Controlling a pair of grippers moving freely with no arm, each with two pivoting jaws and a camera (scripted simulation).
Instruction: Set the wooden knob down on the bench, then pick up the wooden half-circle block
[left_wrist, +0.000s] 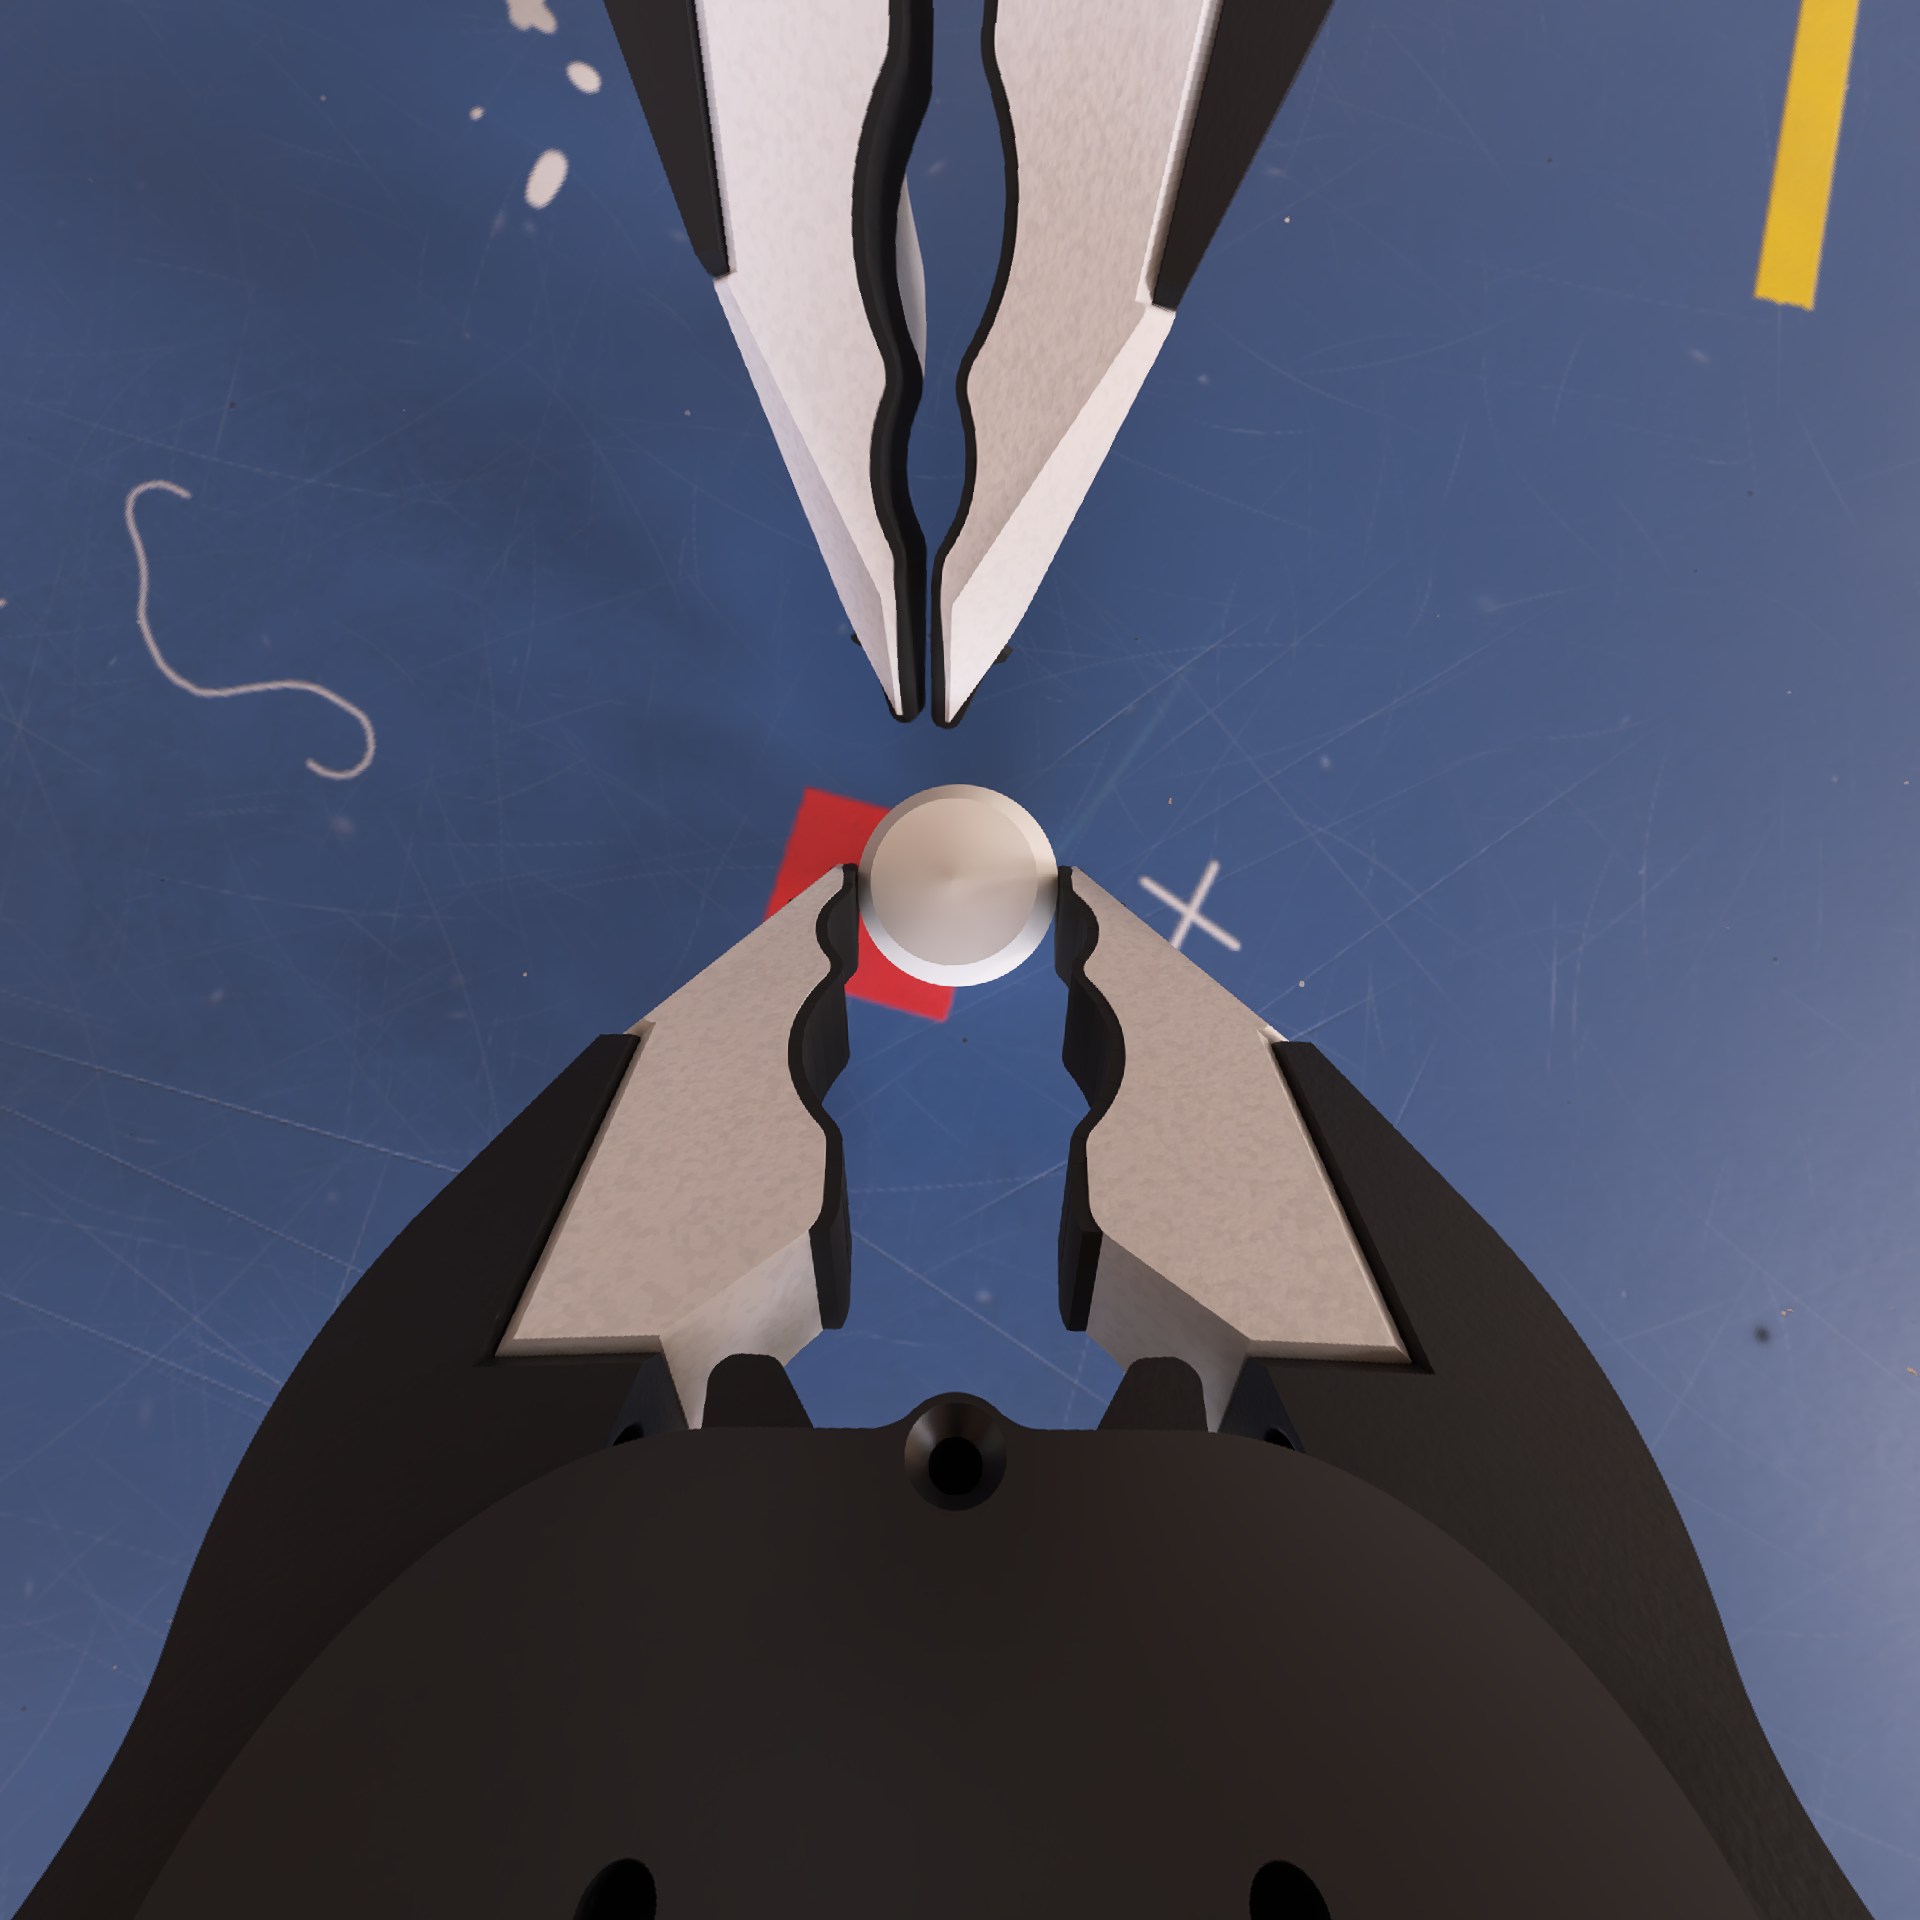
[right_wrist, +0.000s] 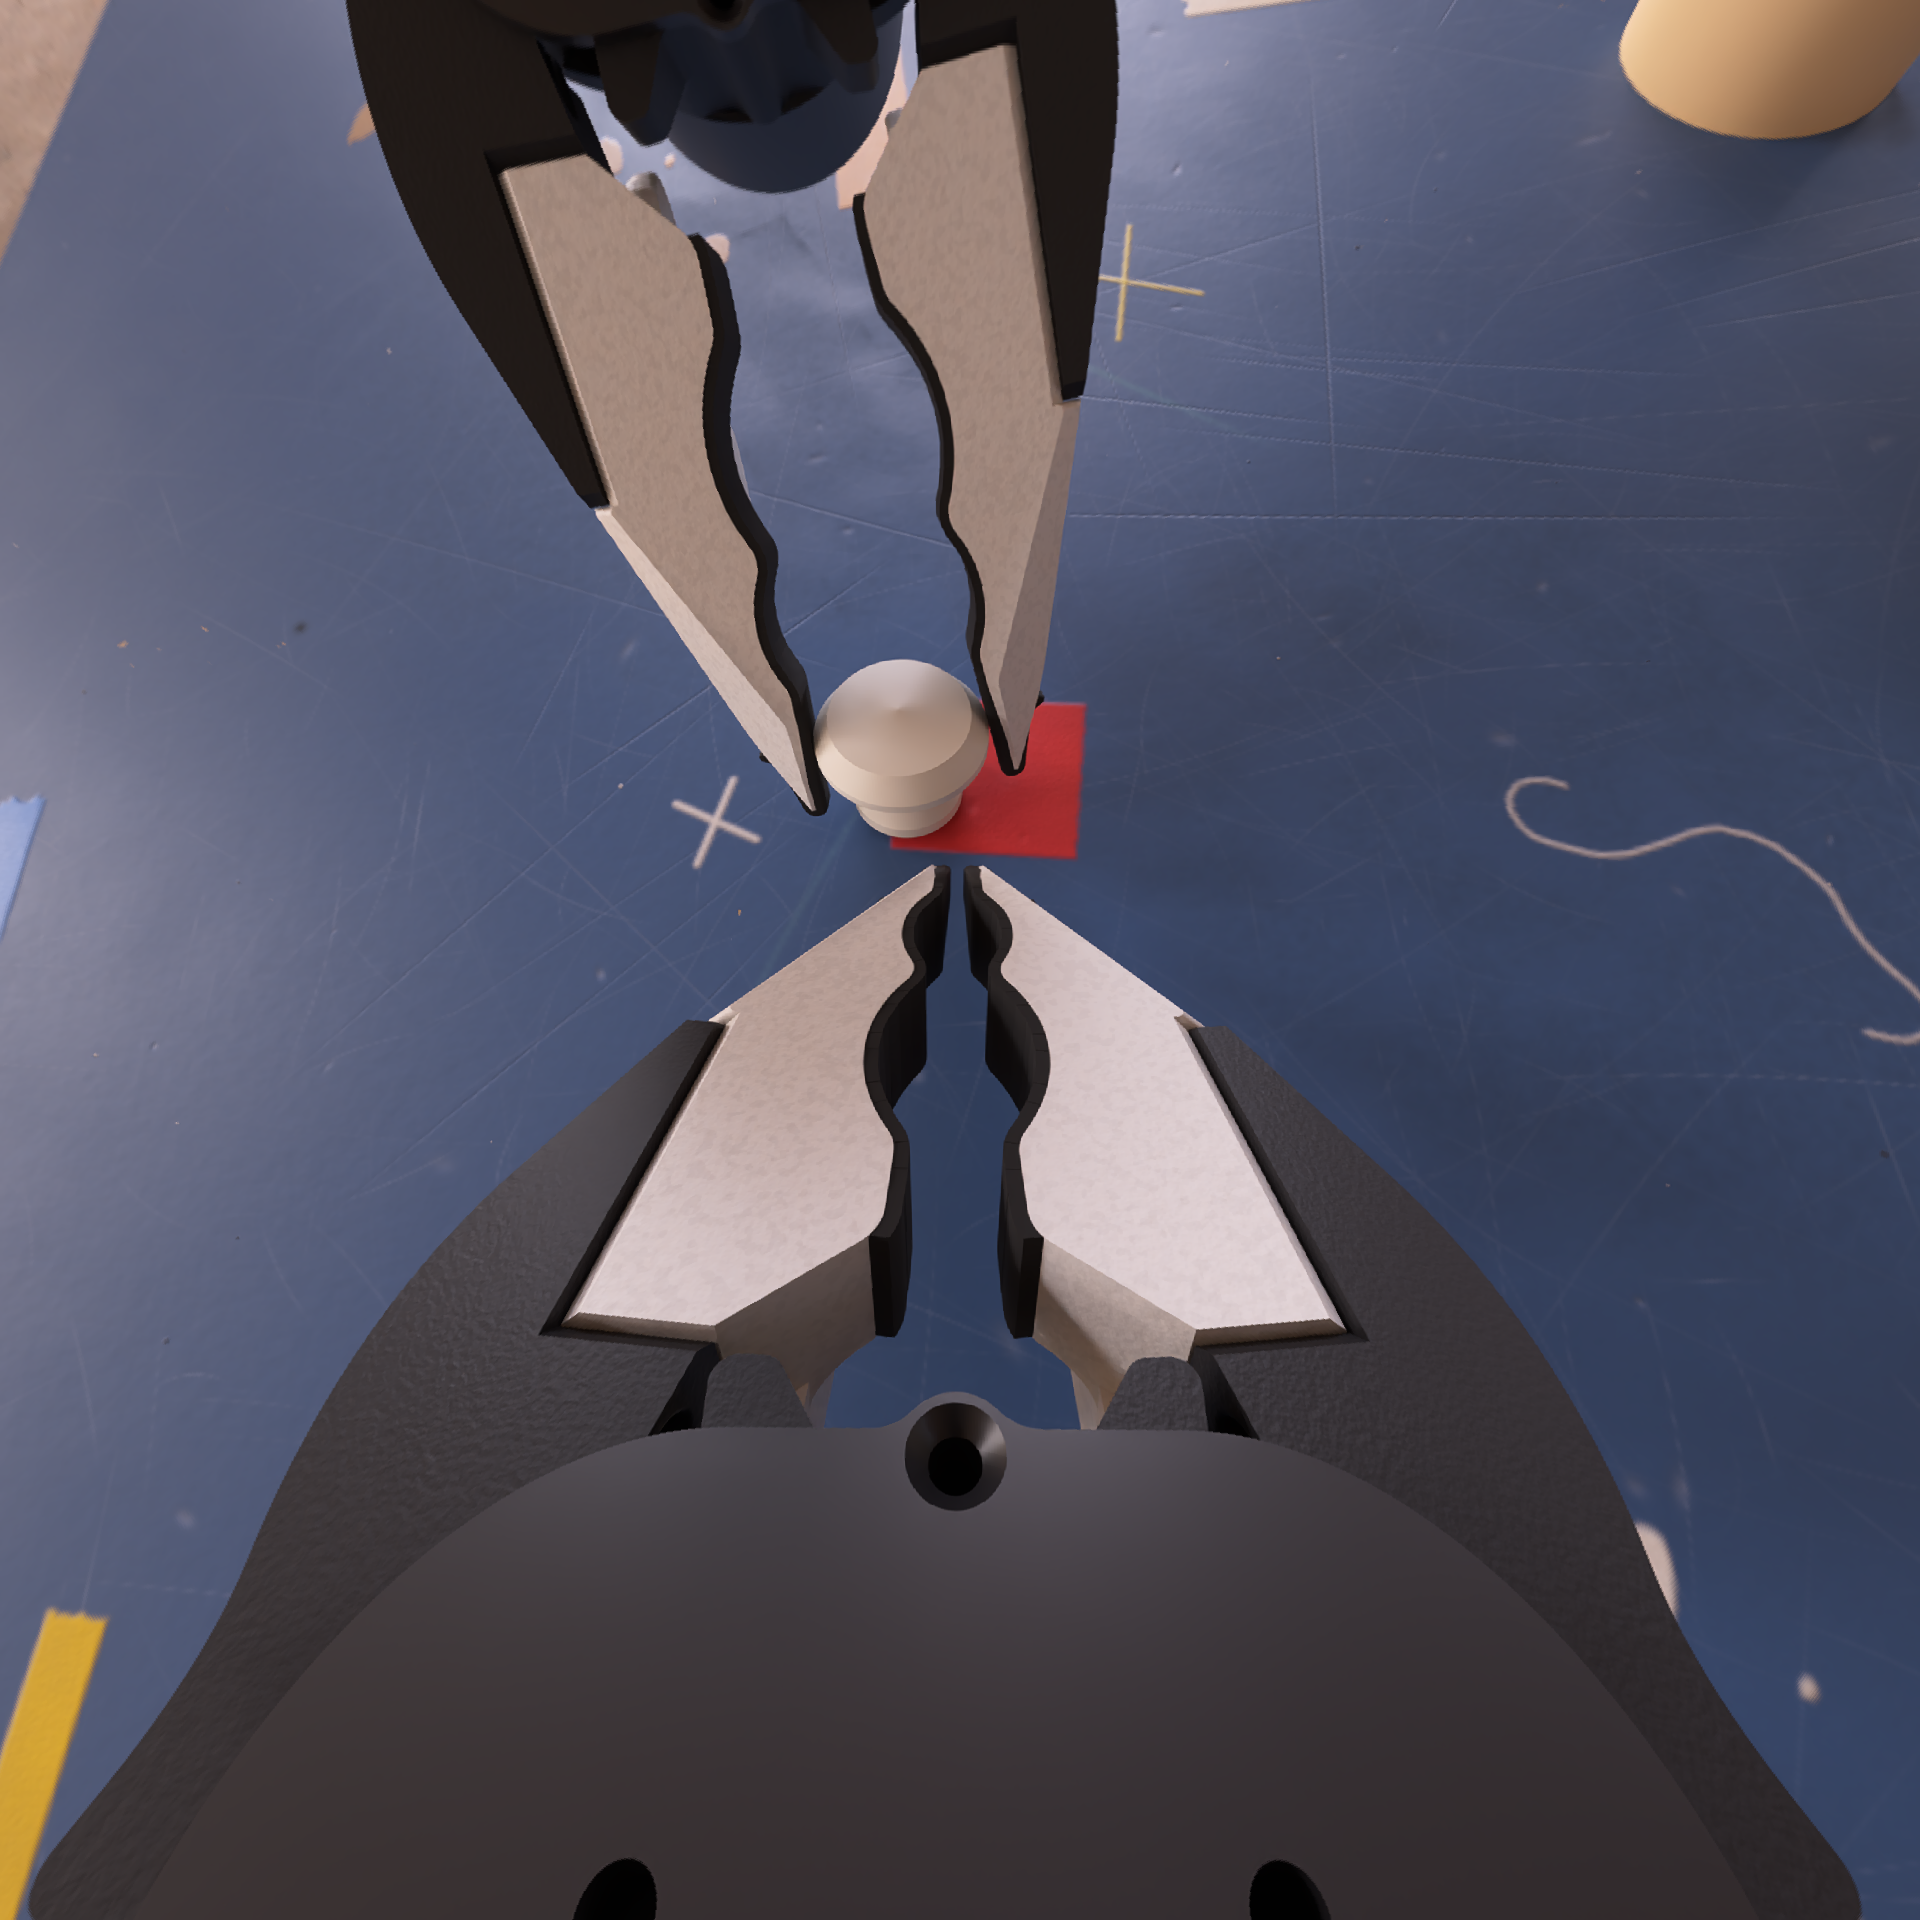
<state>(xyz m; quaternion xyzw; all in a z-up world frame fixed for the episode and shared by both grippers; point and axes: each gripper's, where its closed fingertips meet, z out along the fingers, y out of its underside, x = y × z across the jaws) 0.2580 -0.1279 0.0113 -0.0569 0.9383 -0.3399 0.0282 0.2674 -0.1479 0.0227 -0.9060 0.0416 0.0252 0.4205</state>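
Note:
The pale wooden knob (left_wrist: 956, 883) has a round head and a short stem, and stands upright over a red square patch (left_wrist: 904, 982) on the blue bench. My left gripper (left_wrist: 956, 878) is shut on the knob's head, one fingertip on each side. In the right wrist view the knob (right_wrist: 899, 738) has its stem at or just above the bench, held by the left gripper (right_wrist: 914, 787). My right gripper (right_wrist: 956, 873) is shut and empty, its tips just short of the knob; it faces the left one (left_wrist: 925, 717). A tan rounded wooden block (right_wrist: 1756, 73) lies at the top right, partly cut off.
The blue bench (left_wrist: 416, 1039) is scratched. It bears a yellow tape strip (left_wrist: 1808, 156), a white chalk cross (left_wrist: 1195, 909), a yellow cross (right_wrist: 1127, 283), a curly string (left_wrist: 239, 665) and pale paint spots (left_wrist: 545, 177). The red patch also shows in the right wrist view (right_wrist: 1023, 800).

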